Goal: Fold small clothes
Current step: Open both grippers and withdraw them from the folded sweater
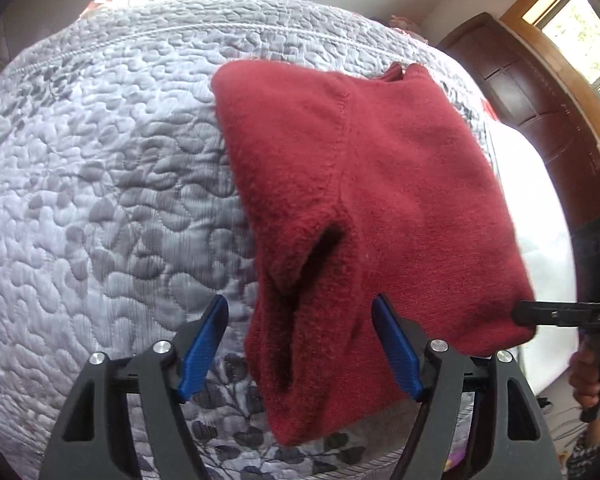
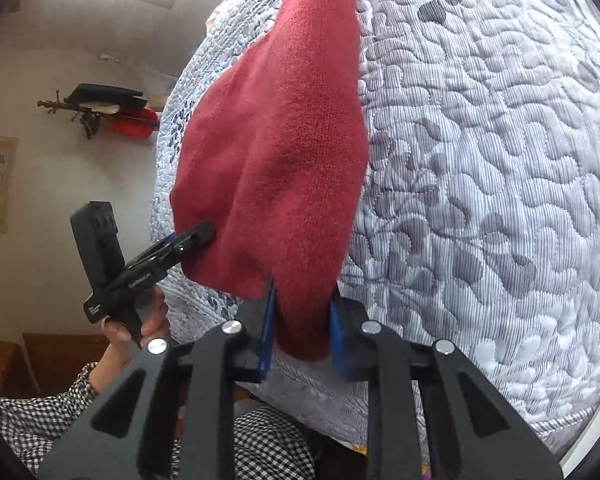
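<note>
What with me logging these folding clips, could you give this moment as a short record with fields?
garment: red knit garment, far end on the bed
surface: grey-white quilted bedspread
left gripper: open, garment's near edge between its fingers
right gripper: shut on a near corner of the garment
person: checked sleeve on the left arm

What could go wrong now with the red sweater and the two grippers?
1. The left gripper stands open around the red sweater, so that side may sag or unfold.
2. The right gripper pinches only a small bunch near the edge; the fabric may slip onto the quilt.
</note>
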`<state>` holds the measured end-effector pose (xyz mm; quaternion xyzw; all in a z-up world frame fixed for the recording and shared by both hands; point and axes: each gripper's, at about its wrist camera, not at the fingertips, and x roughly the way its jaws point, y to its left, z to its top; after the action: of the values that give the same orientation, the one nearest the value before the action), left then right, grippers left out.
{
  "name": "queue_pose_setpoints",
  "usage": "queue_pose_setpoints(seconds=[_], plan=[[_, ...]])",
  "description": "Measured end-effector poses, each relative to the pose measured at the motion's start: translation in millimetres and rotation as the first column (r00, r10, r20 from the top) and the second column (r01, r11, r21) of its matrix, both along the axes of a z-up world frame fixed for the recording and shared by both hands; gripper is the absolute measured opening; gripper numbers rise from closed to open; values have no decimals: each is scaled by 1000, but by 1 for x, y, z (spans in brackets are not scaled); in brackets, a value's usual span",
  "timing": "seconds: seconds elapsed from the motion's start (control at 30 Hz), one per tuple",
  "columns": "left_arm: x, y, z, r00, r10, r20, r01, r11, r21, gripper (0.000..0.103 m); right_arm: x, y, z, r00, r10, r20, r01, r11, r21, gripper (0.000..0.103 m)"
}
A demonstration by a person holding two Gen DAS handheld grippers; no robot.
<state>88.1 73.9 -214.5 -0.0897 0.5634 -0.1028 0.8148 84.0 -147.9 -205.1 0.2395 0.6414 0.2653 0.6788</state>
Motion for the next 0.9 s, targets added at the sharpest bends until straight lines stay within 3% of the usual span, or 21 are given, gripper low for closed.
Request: queue_pose_setpoints(seconds=[0.13, 0.23, 0.4, 0.47, 0.6, 0.67, 0.73, 0.9], plan=[[10, -6, -22, 999, 4, -42, -3, 1000, 26, 80, 1, 1, -30, 999, 13, -40, -18, 991, -134, 22], [11, -6, -36, 999, 13, -53, -11, 999, 31, 84, -3, -3, -49, 998, -10, -64, -1, 986, -168, 25], [11, -13, -37, 999, 19, -40, -17, 997, 69, 86, -4, 7, -42, 1000, 5, -25, -11, 970, -241, 29], [10, -16, -29, 999, 27, -30, -24, 995, 92, 86, -5, 10, -30, 1000, 17, 9, -14, 957, -290, 42], [-4, -22, -5, 999, 37, 2, -37, 985, 167, 90, -7, 17, -5, 997, 18, 73, 11, 927, -376, 51], [-10, -24, 5, 999, 53, 2, -53, 979, 196, 95, -17, 29, 1, 995, 8, 104, 34, 916, -400, 75], [-18, -24, 13, 997, 76, -10, -73, 978, 194, 96, -25, 31, 10, 992, 5, 128, 52, 901, -431, 87], [-37, -20, 29, 990, 139, 5, -137, 976, 170, 99, -37, 43, 26, 988, 2, 154, 79, 853, -515, 93]])
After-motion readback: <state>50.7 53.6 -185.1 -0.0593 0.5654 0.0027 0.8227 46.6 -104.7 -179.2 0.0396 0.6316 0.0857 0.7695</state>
